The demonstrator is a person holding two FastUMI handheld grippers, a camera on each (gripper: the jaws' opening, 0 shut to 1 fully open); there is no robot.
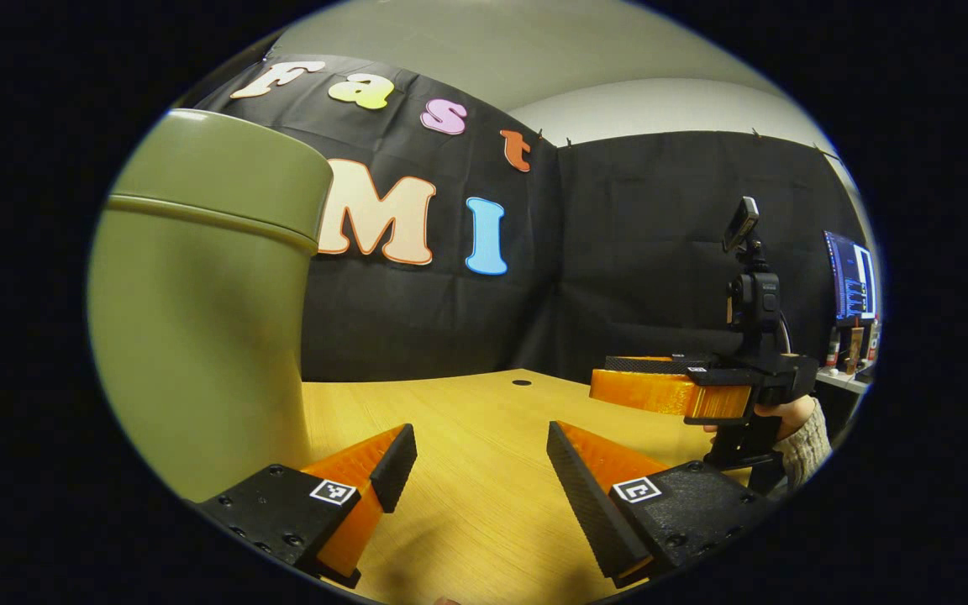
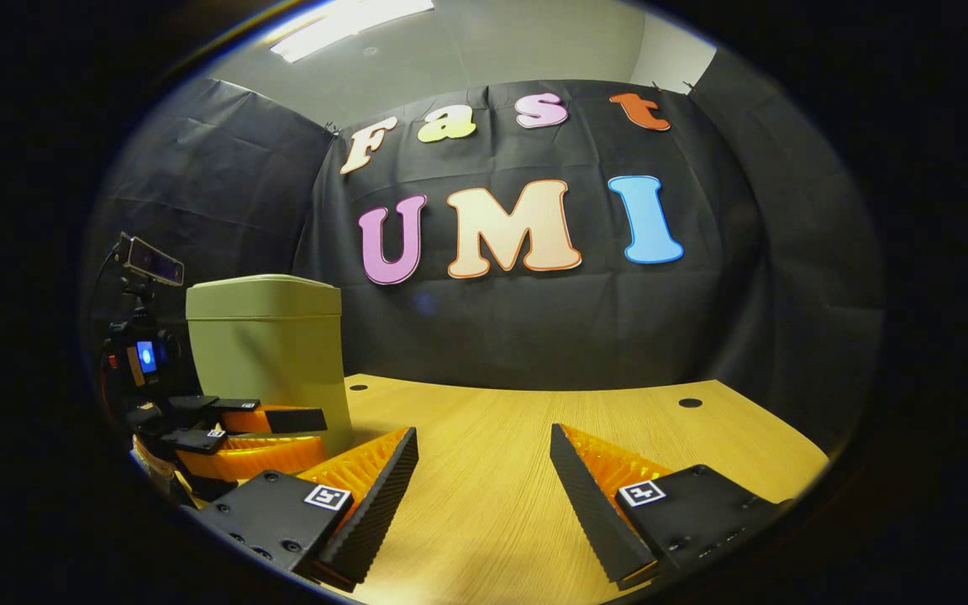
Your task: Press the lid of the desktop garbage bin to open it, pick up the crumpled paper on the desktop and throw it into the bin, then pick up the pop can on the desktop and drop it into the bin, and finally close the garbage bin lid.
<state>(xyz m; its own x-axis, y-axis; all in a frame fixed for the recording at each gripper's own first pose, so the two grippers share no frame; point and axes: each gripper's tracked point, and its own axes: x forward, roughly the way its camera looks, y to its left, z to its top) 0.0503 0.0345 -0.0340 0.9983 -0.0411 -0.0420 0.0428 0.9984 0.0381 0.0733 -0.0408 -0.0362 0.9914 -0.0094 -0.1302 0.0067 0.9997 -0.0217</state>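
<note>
One garbage bin (image 1: 198, 336) stands on the wooden surface (image 1: 484, 437), lid down, close ahead and to the left of the left gripper (image 1: 481, 465). That gripper's two fingers are spread wide with nothing between them. The right gripper (image 2: 484, 466) is likewise wide apart and empty; from it the bin (image 2: 270, 353) sits farther off to the left. In the left gripper view the right gripper's far-off fingers look close together, though the side-on angle makes that uncertain.

Only the bin (image 2: 270, 353) stands on the open desktop (image 2: 492, 470).
</note>
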